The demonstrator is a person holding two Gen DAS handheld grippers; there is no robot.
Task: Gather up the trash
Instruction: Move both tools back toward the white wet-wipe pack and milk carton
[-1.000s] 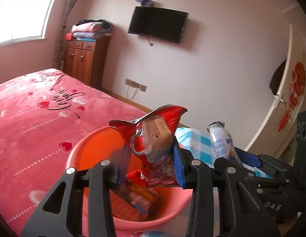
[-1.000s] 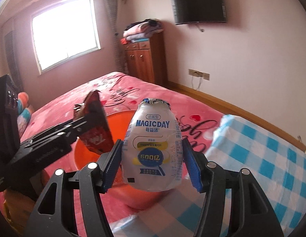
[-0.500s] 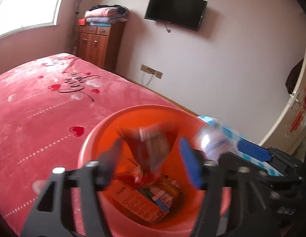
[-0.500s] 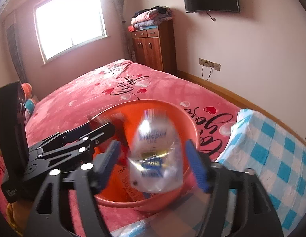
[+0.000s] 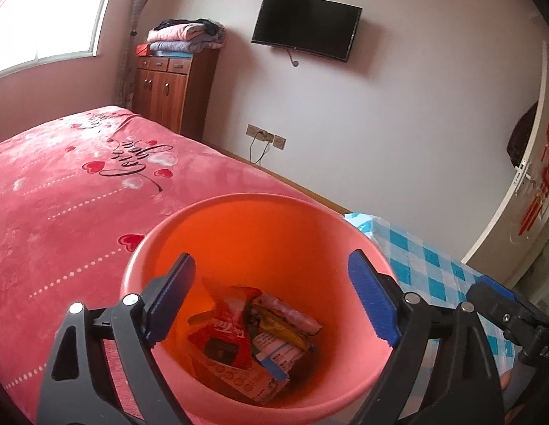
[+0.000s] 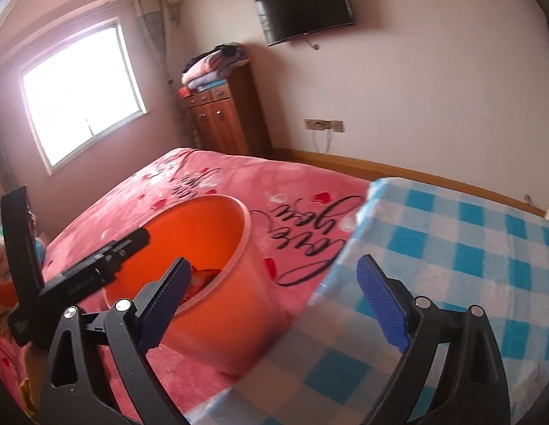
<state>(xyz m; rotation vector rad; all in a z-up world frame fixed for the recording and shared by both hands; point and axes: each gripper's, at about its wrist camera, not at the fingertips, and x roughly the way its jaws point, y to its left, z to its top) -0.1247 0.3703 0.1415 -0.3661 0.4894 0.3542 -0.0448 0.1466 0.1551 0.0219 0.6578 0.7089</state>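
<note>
An orange bucket (image 5: 260, 233) stands on the pink bed beside a table. Inside it lie a red snack wrapper (image 5: 224, 336) and several other packets. My left gripper (image 5: 269, 262) hovers over the bucket's mouth, its jaws opening and nothing between them. My right gripper (image 6: 274, 264) is to the right of the bucket (image 6: 217, 318), over the edge of the blue-checked tablecloth (image 6: 451, 248). Its jaws are opening too and hold nothing. In the right wrist view the left gripper (image 6: 97, 265) reaches over the bucket rim. The right gripper's finger (image 5: 501, 304) shows at the right edge of the left wrist view.
The pink bed cover (image 5: 61, 194) spreads out to the left and behind the bucket. A wooden cabinet (image 5: 171, 92) with folded blankets stands against the far wall, under a wall-mounted TV (image 5: 306, 28). A white door (image 5: 533, 177) is at the right.
Both grippers have opened. The red wrapper fell from the left one and the white bottle from the right one, down into the bucket. The right gripper has swung right, toward the table.
</note>
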